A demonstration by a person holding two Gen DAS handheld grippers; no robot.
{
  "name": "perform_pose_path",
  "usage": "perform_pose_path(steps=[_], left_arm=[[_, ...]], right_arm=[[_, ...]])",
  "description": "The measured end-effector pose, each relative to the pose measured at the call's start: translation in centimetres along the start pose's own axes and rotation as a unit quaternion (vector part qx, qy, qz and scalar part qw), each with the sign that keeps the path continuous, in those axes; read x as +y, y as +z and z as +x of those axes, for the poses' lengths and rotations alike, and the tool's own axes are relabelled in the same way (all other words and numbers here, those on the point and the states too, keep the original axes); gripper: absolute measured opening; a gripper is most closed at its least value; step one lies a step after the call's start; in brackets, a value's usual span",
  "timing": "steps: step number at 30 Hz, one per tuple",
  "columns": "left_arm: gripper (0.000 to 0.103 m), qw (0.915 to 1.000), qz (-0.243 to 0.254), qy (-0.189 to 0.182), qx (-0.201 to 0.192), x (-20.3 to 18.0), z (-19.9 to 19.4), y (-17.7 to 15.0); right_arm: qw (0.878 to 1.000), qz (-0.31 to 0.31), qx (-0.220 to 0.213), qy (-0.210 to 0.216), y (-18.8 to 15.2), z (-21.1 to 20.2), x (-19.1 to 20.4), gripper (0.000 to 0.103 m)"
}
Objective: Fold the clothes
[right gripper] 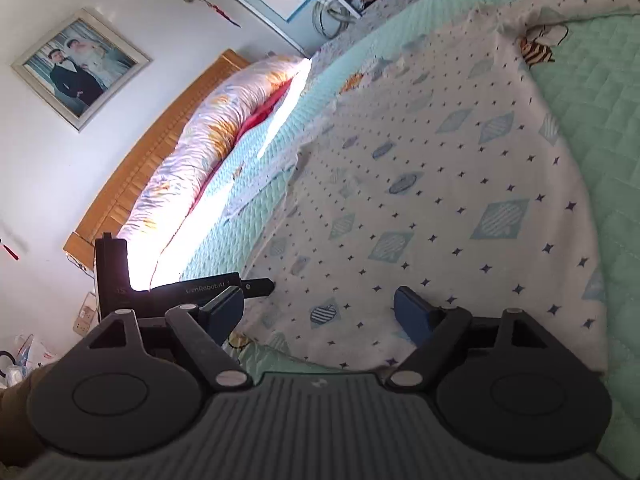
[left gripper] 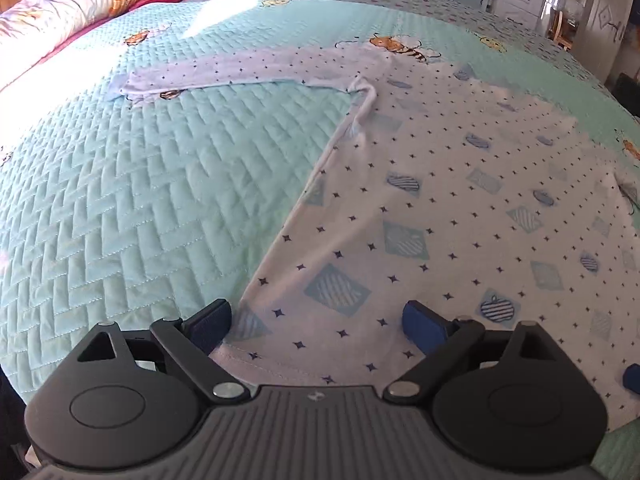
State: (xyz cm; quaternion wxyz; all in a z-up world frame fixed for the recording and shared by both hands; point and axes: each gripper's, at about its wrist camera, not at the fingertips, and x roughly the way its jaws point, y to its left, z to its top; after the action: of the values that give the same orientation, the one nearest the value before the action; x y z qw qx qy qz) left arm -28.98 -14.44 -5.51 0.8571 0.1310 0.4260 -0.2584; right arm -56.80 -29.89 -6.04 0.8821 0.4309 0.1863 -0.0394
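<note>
Right wrist view cuts off the shirt [right gripper: 420, 184] sleeve.

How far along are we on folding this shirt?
Done: the patterned shirt lies spread flat on the quilted bedspread, one long sleeve stretched out to the side. In hand: nothing yet; both the left tongs and the right tongs are open at its hem, gripping no fabric. Left: every fold, since no sleeve or side is turned in.

White shirt [left gripper: 440, 208] with navy stars, blue striped diamonds; mint quilted bedspread [left gripper: 140, 200] with bees.
</note>
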Motion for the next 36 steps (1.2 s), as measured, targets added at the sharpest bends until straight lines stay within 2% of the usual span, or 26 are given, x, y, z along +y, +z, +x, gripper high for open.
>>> perform_pose_path(steps=[1, 3, 4, 5, 7, 8, 11, 12, 14, 16, 17, 19, 20, 22, 23, 24, 26, 27, 28, 30, 31, 36], left_arm=[[0.092, 0.9999, 0.005, 0.002, -0.016, -0.4, -0.8, 0.1], [0.094, 0.9973, 0.03, -0.026, -0.062, -1.4, -2.5, 0.3], [0.096, 0.9961, 0.046, -0.039, -0.064, -1.9, -2.5, 0.2], [0.099, 0.995, 0.063, -0.051, -0.06, -2.5, -2.4, 0.2], [0.099, 0.9969, 0.073, -0.025, 0.011, -2.9, 0.2, -0.5], [0.103, 0.9974, 0.06, -0.022, 0.034, -2.5, 1.1, -0.9], [0.102, 0.9987, 0.035, -0.024, 0.029, -1.4, 0.7, -0.4], [0.095, 0.999, 0.027, -0.024, 0.026, -1.1, 0.4, -0.2], [0.093, 0.9993, 0.03, -0.019, -0.01, -0.9, -1.0, 0.1], [0.097, 0.998, 0.047, -0.022, -0.037, -1.0, -1.6, 0.1], [0.103, 0.9982, 0.055, -0.017, -0.015, -1.1, -0.7, 0.0], [0.103, 0.9983, 0.044, -0.011, 0.037, -1.0, 1.1, -0.2], [0.103, 0.999, 0.033, -0.011, 0.027, -0.8, 0.7, -0.2], [0.098, 0.9989, 0.041, -0.022, -0.005, -1.4, -0.5, 0.1], [0.091, 0.9983, 0.048, -0.027, -0.021, -1.7, -1.1, 0.2], [0.09, 0.9962, 0.06, -0.036, -0.052, -2.4, -2.2, 0.3], [0.093, 0.9884, 0.088, -0.056, -0.11, -3.7, -3.9, 0.6], [0.099, 0.986, 0.098, -0.063, -0.119, -4.2, -4.0, 0.6], [0.103, 0.9846, 0.107, -0.069, -0.12, -4.7, -3.9, 0.6], [0.103, 0.9907, 0.113, -0.063, -0.041, -5.4, -0.8, 0.3], [0.103, 0.9912, 0.111, -0.064, -0.033, -5.4, -0.4, 0.3], [0.103, 0.9909, 0.097, -0.078, -0.053, -4.8, -0.8, 0.8]], right_arm=[[1.0, -0.001, -0.014, 0.012, 0.1, -0.6, 0.3, 0.083], [0.999, -0.008, -0.034, 0.012, 0.2, -1.1, 0.3, 0.083], [0.999, -0.01, -0.038, 0.01, 0.2, -1.1, 0.1, 0.083], [0.999, -0.004, -0.034, 0.005, 0.2, -0.8, -0.3, 0.083], [1.0, 0.014, -0.021, -0.008, 0.0, 0.1, -1.2, 0.083], [1.0, 0.018, -0.017, -0.011, -0.2, 0.4, -1.6, 0.083], [1.0, 0.008, -0.024, -0.003, -0.1, 0.3, -1.2, 0.083], [0.999, 0.007, -0.031, 0.004, 0.0, 0.1, -1.0, 0.083], [0.999, 0.004, -0.032, 0.013, 0.0, 0.4, -1.0, 0.083], [1.0, 0.005, -0.017, 0.006, -0.2, 1.1, -1.4, 0.083], [1.0, 0.004, -0.011, 0.0, -0.3, 1.4, -1.6, 0.083], [1.0, -0.003, -0.01, 0.0, -0.3, 1.4, -1.4, 0.083], [1.0, 0.001, -0.019, 0.002, -0.1, 1.0, -1.3, 0.083], [0.999, 0.006, -0.044, 0.003, 0.3, 0.0, -1.3, 0.083], [0.998, 0.009, -0.06, -0.003, 0.7, -0.6, -1.4, 0.083], [0.997, 0.013, -0.077, -0.009, 1.1, -1.3, -1.6, 0.083], [0.994, 0.022, -0.108, -0.023, 1.9, -2.5, -2.2, 0.083], [0.992, 0.026, -0.118, -0.032, 2.4, -3.0, -2.5, 0.083], [0.991, 0.024, -0.125, -0.042, 2.7, -3.5, -2.8, 0.083], [0.988, 0.014, -0.139, -0.064, 3.4, -4.4, -3.5, 0.083], [0.987, 0.005, -0.141, -0.077, 3.9, -4.8, -3.8, 0.083], [0.98, -0.031, -0.14, -0.138, 6.9, -6.9, -6.2, 0.083]])
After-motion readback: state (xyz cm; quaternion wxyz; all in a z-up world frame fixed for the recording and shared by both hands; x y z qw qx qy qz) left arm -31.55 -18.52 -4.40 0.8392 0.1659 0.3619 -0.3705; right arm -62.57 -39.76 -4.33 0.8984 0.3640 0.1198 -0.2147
